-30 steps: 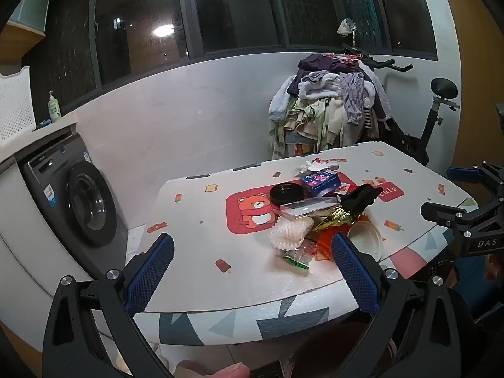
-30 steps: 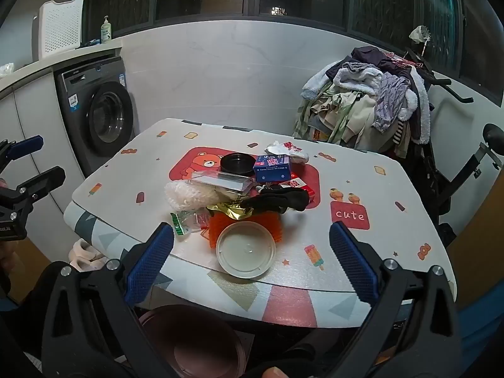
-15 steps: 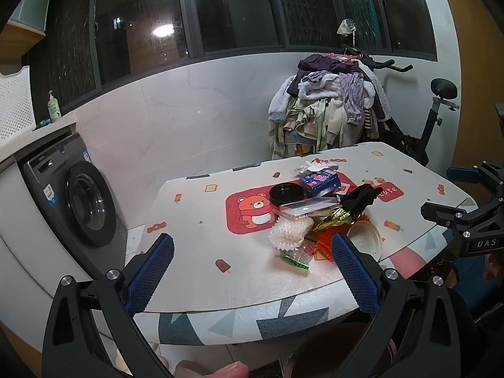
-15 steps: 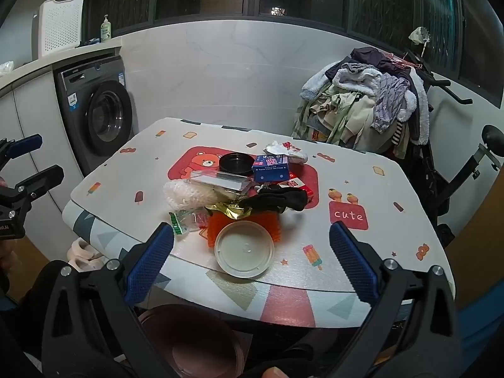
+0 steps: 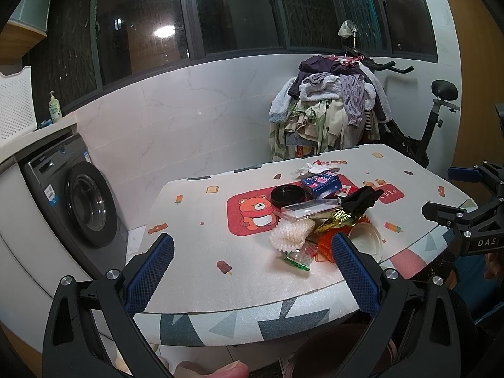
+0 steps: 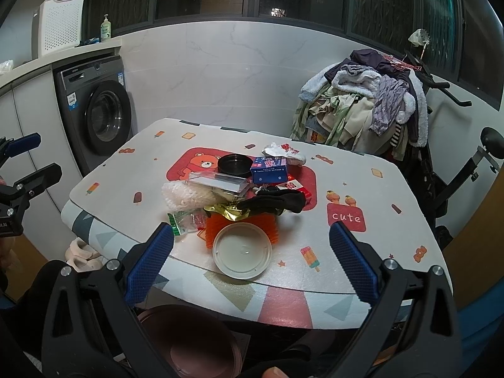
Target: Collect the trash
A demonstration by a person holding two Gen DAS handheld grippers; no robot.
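Note:
A heap of trash lies on the patterned table point(image 6: 362, 189): a white round lid point(image 6: 242, 249), orange pleated wrapper point(image 6: 214, 226), gold foil point(image 6: 230, 211), black cloth point(image 6: 274, 203), blue box point(image 6: 269, 170), black round lid point(image 6: 234, 164), clear plastic case point(image 6: 217, 182), white foam net point(image 6: 182, 193) and crumpled white paper point(image 6: 283, 151). The same heap shows in the left wrist view, with the foam net point(image 5: 289, 233) nearest. My left gripper point(image 5: 252, 267) is open and empty before the table's near edge. My right gripper point(image 6: 250, 260) is open and empty, just short of the white lid.
A dark red bin point(image 6: 189, 343) stands on the floor under the table's near edge. A washing machine point(image 6: 100, 119) is at the left. A clothes pile point(image 6: 368, 107) on an exercise bike point(image 6: 456, 163) stands behind the table.
The right gripper has edged slightly forward toward the table. The left gripper has not visibly moved.

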